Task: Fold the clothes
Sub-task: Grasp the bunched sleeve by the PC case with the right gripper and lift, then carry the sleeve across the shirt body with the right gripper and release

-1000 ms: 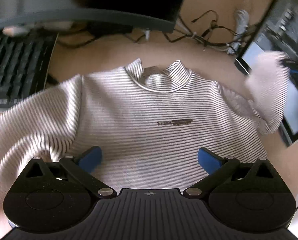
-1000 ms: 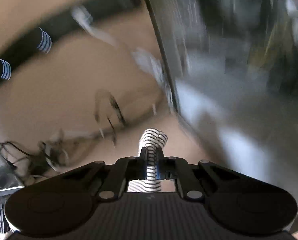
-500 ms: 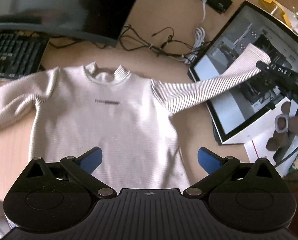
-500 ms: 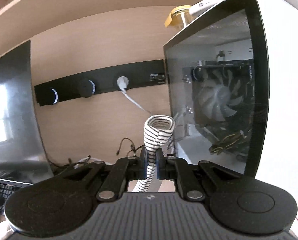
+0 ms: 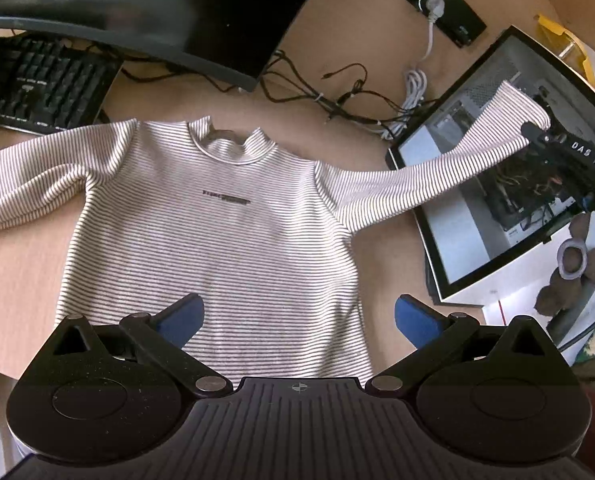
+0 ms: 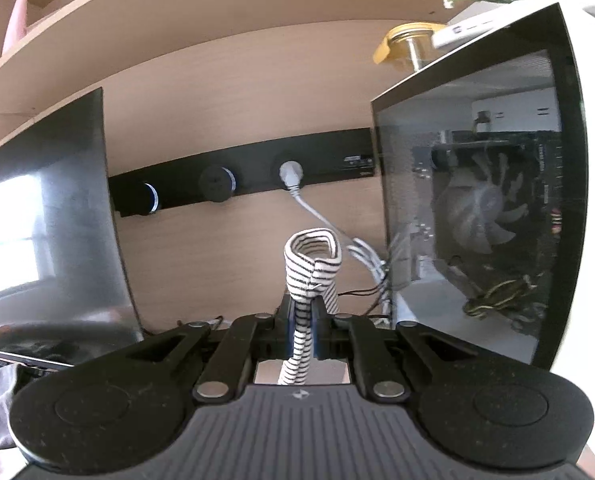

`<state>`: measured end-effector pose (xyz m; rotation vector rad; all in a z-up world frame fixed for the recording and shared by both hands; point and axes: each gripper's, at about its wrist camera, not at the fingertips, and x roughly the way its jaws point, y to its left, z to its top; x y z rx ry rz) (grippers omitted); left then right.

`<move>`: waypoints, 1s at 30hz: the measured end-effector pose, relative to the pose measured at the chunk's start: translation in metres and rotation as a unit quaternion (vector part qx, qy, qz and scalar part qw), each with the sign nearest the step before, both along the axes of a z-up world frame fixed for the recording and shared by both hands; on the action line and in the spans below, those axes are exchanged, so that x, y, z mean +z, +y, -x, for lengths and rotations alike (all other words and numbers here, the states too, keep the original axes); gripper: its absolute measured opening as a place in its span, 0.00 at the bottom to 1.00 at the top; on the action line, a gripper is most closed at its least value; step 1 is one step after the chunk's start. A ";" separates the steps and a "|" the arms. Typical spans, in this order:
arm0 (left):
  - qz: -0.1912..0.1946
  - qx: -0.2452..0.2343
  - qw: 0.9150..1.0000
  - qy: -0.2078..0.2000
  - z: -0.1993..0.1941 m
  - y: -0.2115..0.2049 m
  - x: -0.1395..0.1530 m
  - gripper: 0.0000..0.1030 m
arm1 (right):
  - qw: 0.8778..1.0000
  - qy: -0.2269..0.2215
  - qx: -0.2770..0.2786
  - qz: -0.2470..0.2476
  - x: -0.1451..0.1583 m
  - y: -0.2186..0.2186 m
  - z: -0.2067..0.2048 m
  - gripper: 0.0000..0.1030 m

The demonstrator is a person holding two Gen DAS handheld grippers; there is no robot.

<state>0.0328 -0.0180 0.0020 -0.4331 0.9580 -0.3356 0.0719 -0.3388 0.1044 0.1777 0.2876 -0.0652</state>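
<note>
Striped shirt flat on surface; sleeve cuff pinched in right gripper beside computer case; left gripper spread wide above hem.

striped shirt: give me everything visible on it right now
The striped shirt is a long-sleeved, mock-neck knit, white with thin dark stripes and a small dark chest print. Its body lies flat, front up, on the wooden desk. One sleeve rests on the desk toward the keyboard. The other is lifted and stretched taut in front of the PC case, its cuff pinched in the shut right gripper. The open left gripper hovers above the hem.
</note>
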 end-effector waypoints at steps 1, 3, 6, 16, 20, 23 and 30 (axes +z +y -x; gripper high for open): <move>-0.002 0.000 1.000 0.000 -0.001 0.000 0.000 1.00 | 1.000 0.000 0.004 -0.004 0.001 0.001 -0.002 0.07; -0.004 0.001 1.000 0.003 -0.004 0.002 -0.002 1.00 | 1.000 0.000 0.010 -0.009 0.002 0.004 -0.006 0.07; -0.003 0.002 1.000 0.010 -0.008 0.006 -0.005 1.00 | 1.000 0.004 0.021 -0.012 0.001 0.011 -0.011 0.07; 0.005 0.021 0.999 0.040 -0.017 0.030 -0.021 1.00 | 0.997 0.018 0.072 -0.016 -0.003 0.050 -0.039 0.07; 0.006 0.040 0.998 0.052 -0.017 0.044 -0.027 1.00 | 0.994 0.029 0.104 -0.020 -0.009 0.072 -0.053 0.07; 0.005 0.051 0.997 0.057 -0.017 0.052 -0.030 1.00 | 0.991 0.038 0.129 -0.024 -0.016 0.091 -0.063 0.07; 0.006 0.066 0.995 0.073 -0.017 0.065 -0.038 1.00 | 0.981 0.070 0.177 -0.028 -0.036 0.132 -0.082 0.07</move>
